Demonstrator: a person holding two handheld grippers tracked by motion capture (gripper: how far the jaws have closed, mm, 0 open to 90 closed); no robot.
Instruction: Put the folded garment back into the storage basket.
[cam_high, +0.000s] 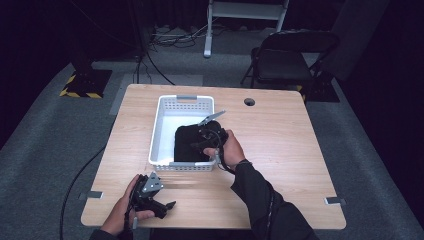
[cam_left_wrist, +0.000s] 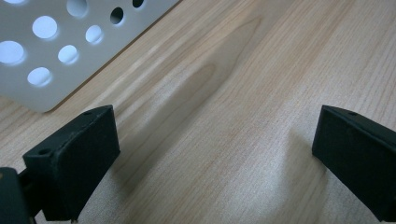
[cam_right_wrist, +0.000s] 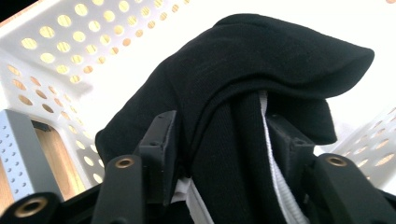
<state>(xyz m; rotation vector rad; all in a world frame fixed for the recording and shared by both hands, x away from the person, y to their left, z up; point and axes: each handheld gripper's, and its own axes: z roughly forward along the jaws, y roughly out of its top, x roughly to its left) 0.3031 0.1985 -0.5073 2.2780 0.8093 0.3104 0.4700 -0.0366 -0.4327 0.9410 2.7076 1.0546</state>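
A white perforated basket (cam_high: 161, 107) stands on the wooden table (cam_high: 280, 150). In it lies a folded black garment (cam_high: 186, 146) with a white strip inside. My right gripper (cam_high: 200, 139) reaches into the basket from the right, over the garment. In the right gripper view a bunched fold of the black garment (cam_right_wrist: 261, 56) stands loosely between the parted jaws of the right gripper (cam_right_wrist: 224, 135), against the basket wall (cam_right_wrist: 70, 46). My left gripper (cam_high: 161, 201) rests low near the table's front edge. The left gripper (cam_left_wrist: 215, 154) is open over bare wood, beside the basket's corner (cam_left_wrist: 46, 51).
A black folding chair (cam_high: 285, 55) stands behind the table at the right. The tabletop has a cable hole (cam_high: 249, 102) near its far edge. Metal brackets (cam_high: 334, 201) sit at both front side edges. A cable (cam_high: 80, 175) runs across the floor on the left.
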